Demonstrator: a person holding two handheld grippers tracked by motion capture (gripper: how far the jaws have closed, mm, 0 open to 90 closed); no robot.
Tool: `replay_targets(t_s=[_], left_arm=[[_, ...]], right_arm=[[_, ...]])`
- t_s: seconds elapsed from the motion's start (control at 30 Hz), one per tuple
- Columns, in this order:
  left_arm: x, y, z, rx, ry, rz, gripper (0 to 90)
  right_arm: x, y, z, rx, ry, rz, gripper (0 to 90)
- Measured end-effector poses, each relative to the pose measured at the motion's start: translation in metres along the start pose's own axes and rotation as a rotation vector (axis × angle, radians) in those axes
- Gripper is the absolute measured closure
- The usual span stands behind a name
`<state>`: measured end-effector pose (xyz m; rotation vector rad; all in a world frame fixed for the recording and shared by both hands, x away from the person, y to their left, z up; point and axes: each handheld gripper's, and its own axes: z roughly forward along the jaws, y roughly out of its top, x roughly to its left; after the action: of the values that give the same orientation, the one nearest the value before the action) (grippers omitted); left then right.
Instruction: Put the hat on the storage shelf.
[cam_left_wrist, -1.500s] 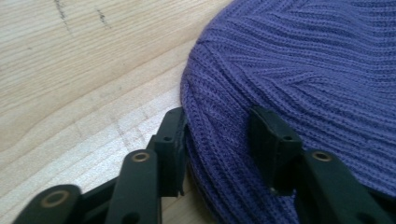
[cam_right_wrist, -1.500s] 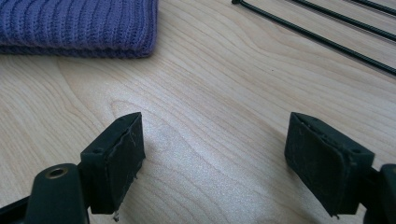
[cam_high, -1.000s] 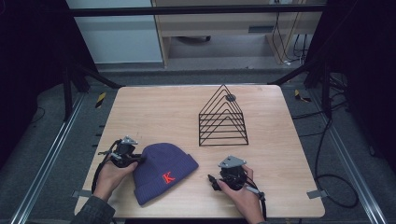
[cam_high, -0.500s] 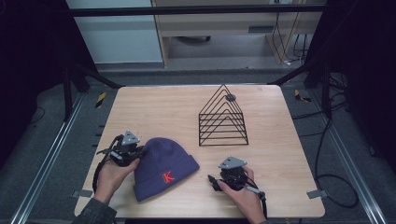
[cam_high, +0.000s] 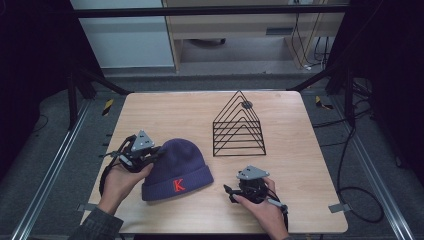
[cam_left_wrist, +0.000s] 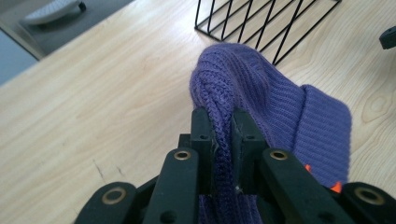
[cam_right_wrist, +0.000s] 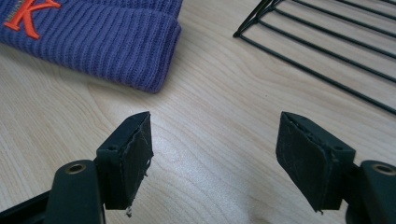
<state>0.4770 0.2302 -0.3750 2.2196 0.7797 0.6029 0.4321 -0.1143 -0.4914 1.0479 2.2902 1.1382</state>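
Observation:
A purple knit beanie (cam_high: 177, 170) with an orange K lies on the wooden table, near the front left. My left gripper (cam_high: 158, 151) is shut on a fold of the beanie's crown (cam_left_wrist: 261, 93) and holds that end raised off the wood; the knit is pinched between the two pads (cam_left_wrist: 220, 119). My right gripper (cam_high: 229, 192) rests low near the front edge, to the right of the beanie's cuff (cam_right_wrist: 102, 32). It is open (cam_right_wrist: 217, 144) and its jaws have just been closing a little, with only bare wood between them.
A black wire rack (cam_high: 239, 127) shaped like a triangle stands at the table's middle right, just beyond the right gripper (cam_right_wrist: 327, 42) and behind the beanie (cam_left_wrist: 261, 23). The light wooden table (cam_high: 165, 110) has dark floor and metal rails around it.
The left gripper has risen and shifted slightly, pulling the beanie's crown up with it. The right hand has stayed in place.

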Motion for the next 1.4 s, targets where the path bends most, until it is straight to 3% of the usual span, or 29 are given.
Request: replay_targets(t_s=[0.23, 0.47, 0.63, 0.83, 0.9, 1.2, 1.4], left_arm=[[-0.002, 0.013, -0.008, -0.021, -0.01, 0.032, 81.3], [-0.006, 0.04, -0.031, -0.077, -0.024, 0.089, 81.3], [-0.002, 0.062, -0.051, -0.104, -0.002, 0.153, 81.3], [0.012, 0.084, -0.071, -0.17, -0.004, 0.16, 81.2], [0.017, 0.093, -0.08, -0.219, -0.01, 0.16, 81.1], [0.022, 0.115, -0.097, -0.307, -0.033, 0.191, 81.0], [0.02, 0.119, -0.101, -0.314, -0.033, 0.204, 81.0]], right_arm=[[-0.001, 0.003, -0.004, -0.011, -0.009, -0.003, 28.6], [0.003, 0.013, -0.016, -0.042, -0.009, -0.017, 32.1], [0.007, 0.032, -0.03, -0.082, -0.011, -0.053, 35.3], [0.01, 0.058, -0.04, -0.118, -0.02, -0.097, 36.6], [0.008, 0.071, -0.042, -0.131, -0.025, -0.116, 38.9], [-0.001, 0.111, -0.048, -0.194, -0.02, -0.137, 46.9], [-0.003, 0.129, -0.048, -0.209, -0.007, -0.146, 49.3]])
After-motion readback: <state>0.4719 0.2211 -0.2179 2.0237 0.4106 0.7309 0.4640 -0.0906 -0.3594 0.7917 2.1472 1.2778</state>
